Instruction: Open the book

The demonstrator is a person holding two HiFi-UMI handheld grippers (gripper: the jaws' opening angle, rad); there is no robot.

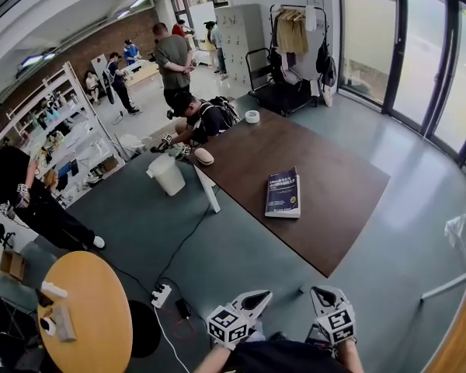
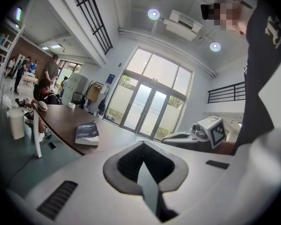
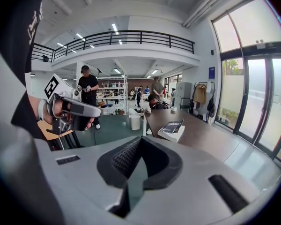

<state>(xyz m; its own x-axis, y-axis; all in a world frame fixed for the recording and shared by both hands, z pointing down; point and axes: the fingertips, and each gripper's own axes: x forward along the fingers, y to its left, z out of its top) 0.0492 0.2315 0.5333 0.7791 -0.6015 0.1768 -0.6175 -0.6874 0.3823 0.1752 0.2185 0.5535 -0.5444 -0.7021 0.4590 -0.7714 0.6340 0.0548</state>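
Holds left gripper (image 1: 258, 295) and right gripper (image 1: 324, 291) side by side above grey floor (image 1: 241, 247), jaws of each pressed together on nothing. Well apart from both, closed and flat on brown table (image 1: 334, 208): dark blue book (image 1: 283, 192).

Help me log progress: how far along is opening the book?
Done: nothing; the book lies closed on the table. In hand: nothing; the left claw and right claw are shut, empty, well short of the table. Still to do: reach the book and lift its cover.
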